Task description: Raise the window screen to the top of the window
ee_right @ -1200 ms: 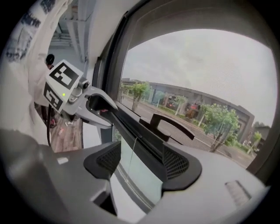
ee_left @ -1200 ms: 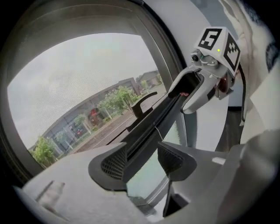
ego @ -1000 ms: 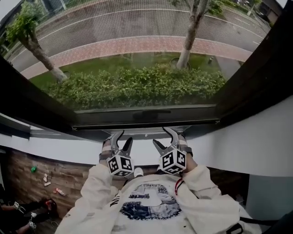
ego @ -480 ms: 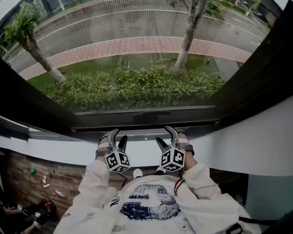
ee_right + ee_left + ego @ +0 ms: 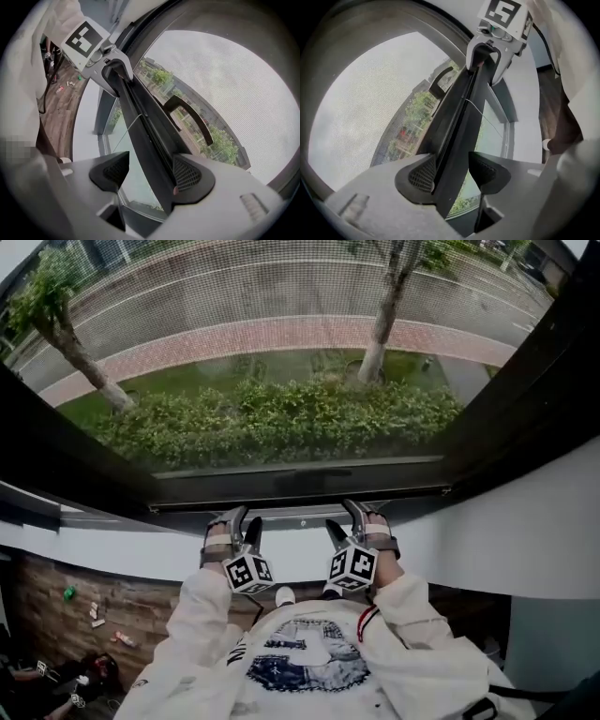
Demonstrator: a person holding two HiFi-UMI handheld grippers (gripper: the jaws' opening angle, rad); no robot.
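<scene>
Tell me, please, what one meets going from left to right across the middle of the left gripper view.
mesh screen → dark bottom bar → window pane → white wall → wooden floor → white sleeve

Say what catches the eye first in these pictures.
The mesh screen fills the head view's upper half, with a green hedge and a brick path seen through it. Just beneath, the left gripper and right gripper sit side by side, each with open jaws straddling the screen's dark bottom rail, one pad against it.
</scene>
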